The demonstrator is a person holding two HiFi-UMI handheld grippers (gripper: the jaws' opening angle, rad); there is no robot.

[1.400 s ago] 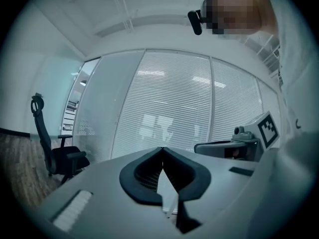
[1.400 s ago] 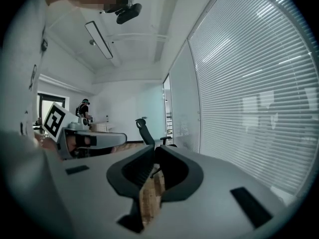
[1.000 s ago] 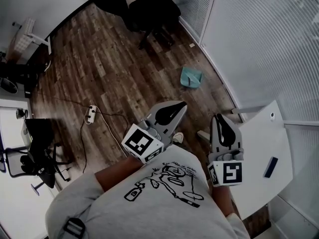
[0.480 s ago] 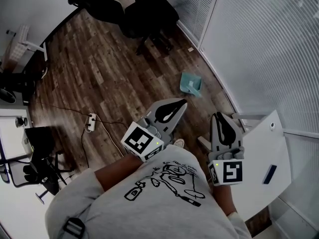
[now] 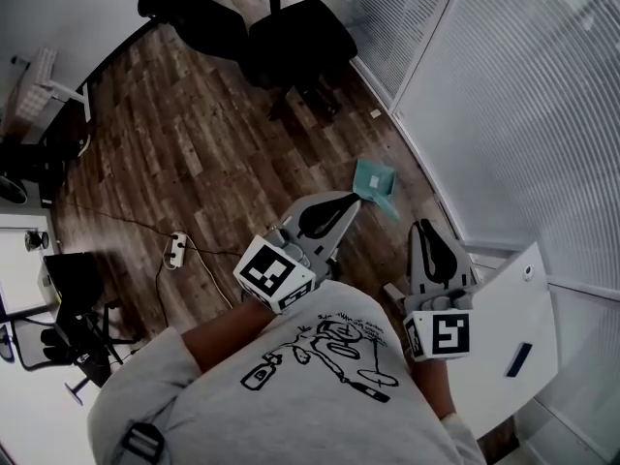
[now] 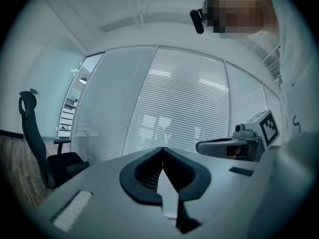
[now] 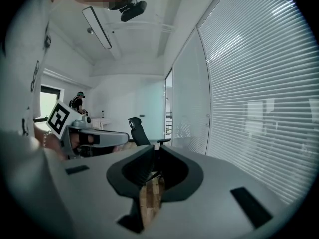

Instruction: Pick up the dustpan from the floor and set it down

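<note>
Approach step, nothing picked up yet. The dustpan (image 5: 374, 184) lies on the wood floor (image 5: 194, 134), at its edge by the blinds wall (image 5: 504, 114), ahead of the person. Left gripper (image 5: 347, 204) and right gripper (image 5: 432, 232) are both closed and empty, held high. Next, probably: step close, lower, open one gripper, clamp the dustpan's rim or handle.

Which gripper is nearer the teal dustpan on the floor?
Left. In the head view the left gripper shows just below-left of the dustpan; the right gripper sits farther off, lower right.
</note>
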